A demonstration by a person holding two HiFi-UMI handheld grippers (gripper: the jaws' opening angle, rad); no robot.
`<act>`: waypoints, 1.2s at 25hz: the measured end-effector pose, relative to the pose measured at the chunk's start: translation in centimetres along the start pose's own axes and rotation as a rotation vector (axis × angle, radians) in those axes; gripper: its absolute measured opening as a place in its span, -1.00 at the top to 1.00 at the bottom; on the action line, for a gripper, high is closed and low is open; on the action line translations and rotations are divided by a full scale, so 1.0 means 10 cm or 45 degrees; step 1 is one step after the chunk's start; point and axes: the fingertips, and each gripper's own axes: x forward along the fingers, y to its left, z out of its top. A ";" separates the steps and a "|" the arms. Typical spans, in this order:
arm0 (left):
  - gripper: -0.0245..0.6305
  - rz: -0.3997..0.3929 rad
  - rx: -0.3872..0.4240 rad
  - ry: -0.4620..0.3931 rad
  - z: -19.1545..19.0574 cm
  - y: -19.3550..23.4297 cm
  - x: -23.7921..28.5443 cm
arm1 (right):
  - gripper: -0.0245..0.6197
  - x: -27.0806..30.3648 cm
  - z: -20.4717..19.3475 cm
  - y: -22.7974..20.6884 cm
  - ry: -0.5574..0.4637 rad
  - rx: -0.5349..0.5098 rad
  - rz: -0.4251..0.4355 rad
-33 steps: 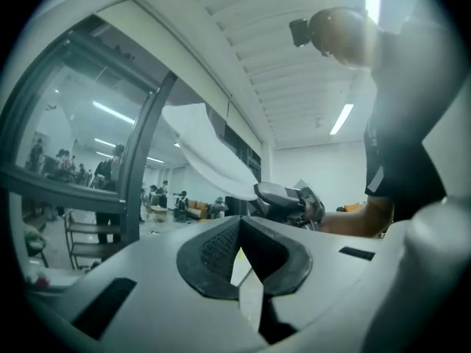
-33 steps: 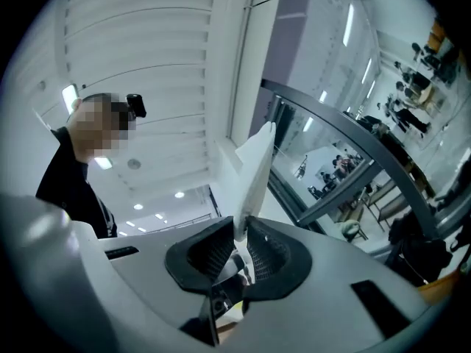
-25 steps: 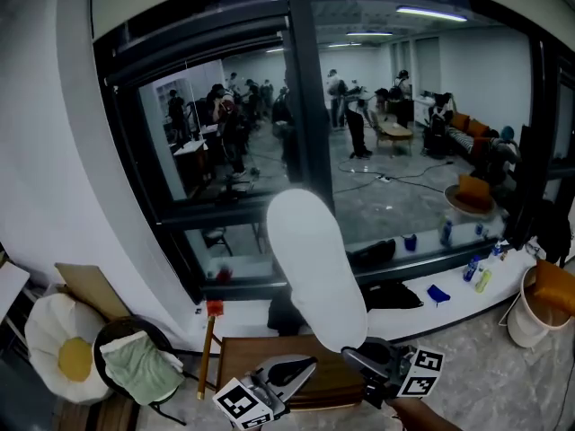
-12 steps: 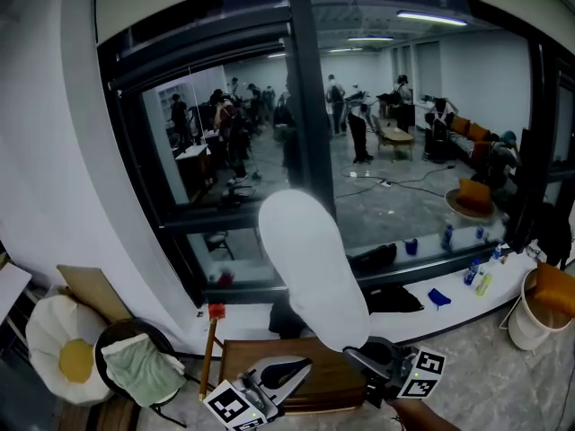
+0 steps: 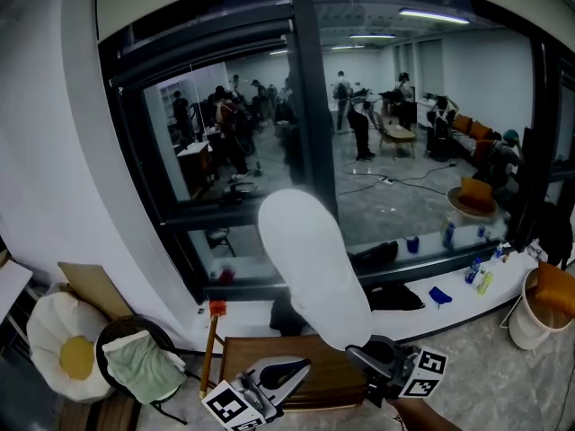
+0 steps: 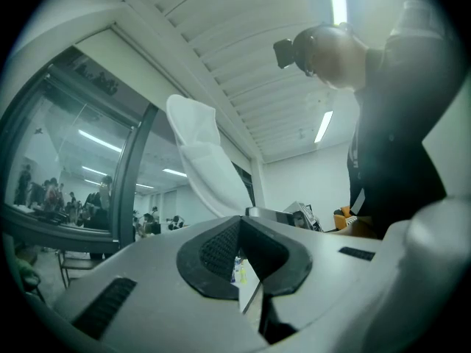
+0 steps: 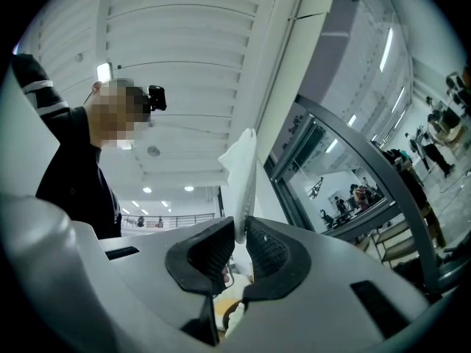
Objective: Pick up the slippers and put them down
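Slipper point(image 5: 310, 268), white and seen sole-on, is held raised at the centre of the head view, in front of the window post.

Containers: a pale bucket point(image 5: 528, 323) is seen at the right edge of the frame, with an orange item point(image 5: 557, 287) in it. At the lower left, a dark round frame point(image 5: 115, 330) carries a pale green cloth point(image 5: 139, 366); an egg-shaped cushion point(image 5: 58, 348) lies just beside it.

Fingers: the right gripper point(image 5: 359, 356) is closed on the lower end of the slipper; in the right gripper view the thin white edge is pinched between both pads point(image 7: 213, 252). The left gripper point(image 5: 301, 366) is seen at the lower centre, apart from the slipper. Its fingers point(image 6: 221, 245) are brought together at the tips, and nothing is held between them.

Surface and room: a brown wooden table point(image 5: 243, 353) lies below both grippers. A white window ledge point(image 5: 449, 305) carries small bottles point(image 5: 473, 268). A grey stone floor point(image 5: 485, 375) is seen at the lower right. People are seen standing in a hall in the glass.
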 end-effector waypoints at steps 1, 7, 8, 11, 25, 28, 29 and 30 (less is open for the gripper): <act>0.89 0.000 -0.003 0.002 0.00 -0.01 0.00 | 0.75 -0.01 0.00 0.00 -0.002 0.003 0.000; 0.89 -0.002 -0.007 0.002 -0.05 -0.05 -0.01 | 0.75 -0.06 -0.05 -0.01 -0.012 0.050 -0.016; 0.89 -0.003 -0.007 0.003 -0.07 -0.05 -0.02 | 0.75 -0.07 -0.08 -0.02 -0.013 0.063 -0.019; 0.89 0.000 -0.038 0.024 -0.21 -0.06 -0.04 | 0.75 -0.13 -0.21 -0.08 -0.021 0.129 -0.037; 0.89 0.043 -0.329 0.225 -1.87 0.12 -0.18 | 0.75 -0.83 -1.72 -1.04 0.064 0.413 -0.304; 0.89 0.031 -0.415 0.293 -2.31 0.09 -0.27 | 0.75 -1.05 -2.20 -1.22 0.068 0.531 -0.395; 0.89 0.027 -0.436 0.307 -2.46 0.09 -0.30 | 0.75 -1.12 -2.36 -1.31 0.068 0.558 -0.420; 0.89 0.026 -0.454 0.315 -2.61 0.10 -0.32 | 0.75 -1.19 -2.52 -1.39 0.069 0.579 -0.442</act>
